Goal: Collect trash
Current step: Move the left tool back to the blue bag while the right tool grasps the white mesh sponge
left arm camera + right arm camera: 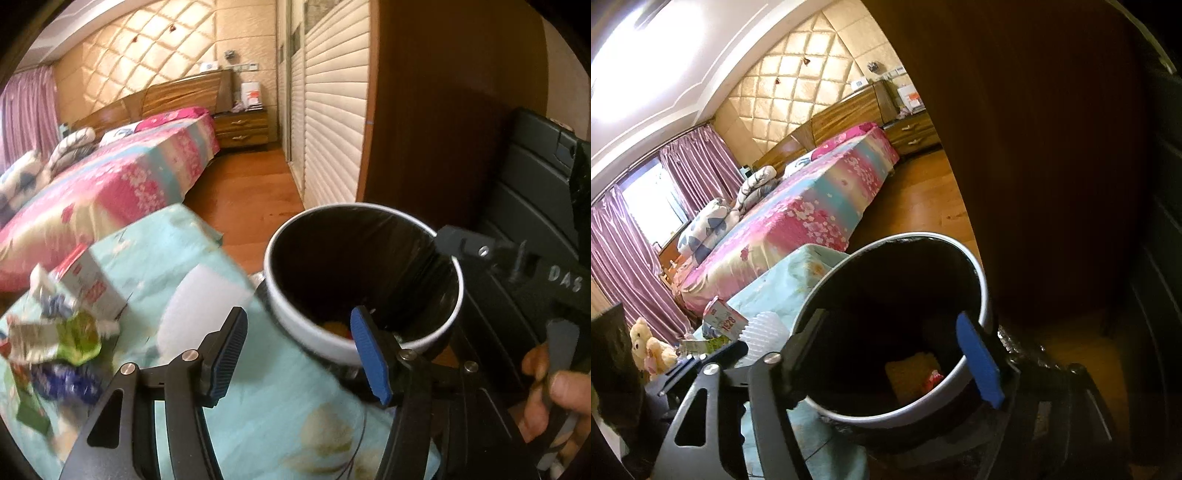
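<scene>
A white trash bin [317, 332] with a black liner stands beside a table with a light blue cloth [258, 406]. Yellow and red trash lies at its bottom [916, 373]. My left gripper [299, 354] is open and empty, its fingers spread over the table edge and the bin's near rim. My right gripper [897, 354] is open and empty, held over the bin [979, 291]; it also shows in the left wrist view [480, 254] at the bin's right rim. On the table lie crumpled wrappers [62, 339], a small carton [92, 284] and a white ribbed cup [199, 306].
A bed with a pink floral cover [110, 184] stands beyond the table. A dark wooden door [436, 110] and a black panel [524, 192] stand right of the bin. Wooden floor [251, 188] lies between. Plush toys [650, 347] sit at the left.
</scene>
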